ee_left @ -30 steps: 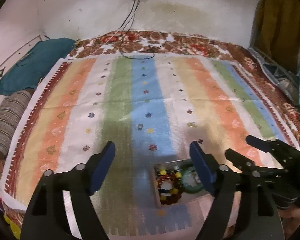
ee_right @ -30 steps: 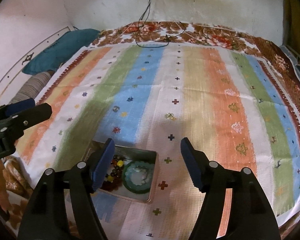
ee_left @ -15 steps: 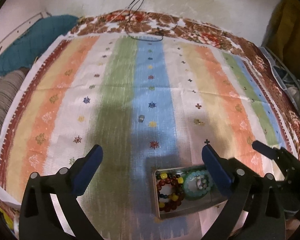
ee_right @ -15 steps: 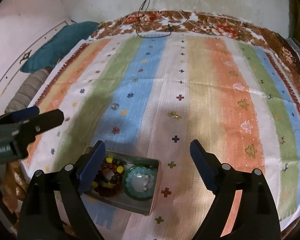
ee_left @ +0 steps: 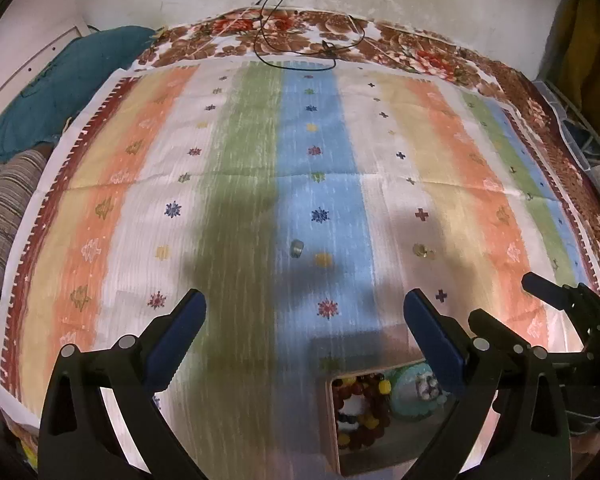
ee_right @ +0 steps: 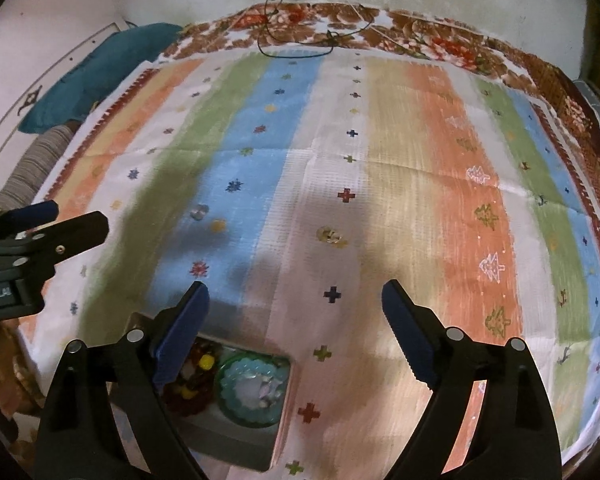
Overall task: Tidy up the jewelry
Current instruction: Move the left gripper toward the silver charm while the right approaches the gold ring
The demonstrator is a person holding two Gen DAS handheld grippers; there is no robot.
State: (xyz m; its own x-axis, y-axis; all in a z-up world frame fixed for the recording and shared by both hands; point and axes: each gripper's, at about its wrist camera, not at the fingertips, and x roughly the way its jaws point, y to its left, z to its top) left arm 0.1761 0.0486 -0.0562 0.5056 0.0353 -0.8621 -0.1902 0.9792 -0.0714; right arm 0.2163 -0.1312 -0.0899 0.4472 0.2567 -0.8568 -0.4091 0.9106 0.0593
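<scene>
Striped cloth [ee_left: 240,200] covers the bed under us. Nearest, our left gripper [ee_left: 304,316] and right gripper [ee_right: 296,304] both stand with jaws wide apart, holding nothing. Just below them sits the tin box [ee_right: 236,444] with a beaded bracelet [ee_left: 360,412] and a green bracelet [ee_right: 250,394]. Farther out, a silver ring [ee_left: 297,247] and a gold earring [ee_right: 332,236] lie loose on the cloth.

Only one bit of readable txt: white lettering on the black body of the left gripper [ee_right: 40,236], seen at the far left edge of the right wrist view, beside and to the left of the right gripper's left finger. It's cut off by the frame edge, approx "...botLAI" (first chars lost, last ones blurry). No other labels, brands, nos. or signs legible in either view.
</scene>
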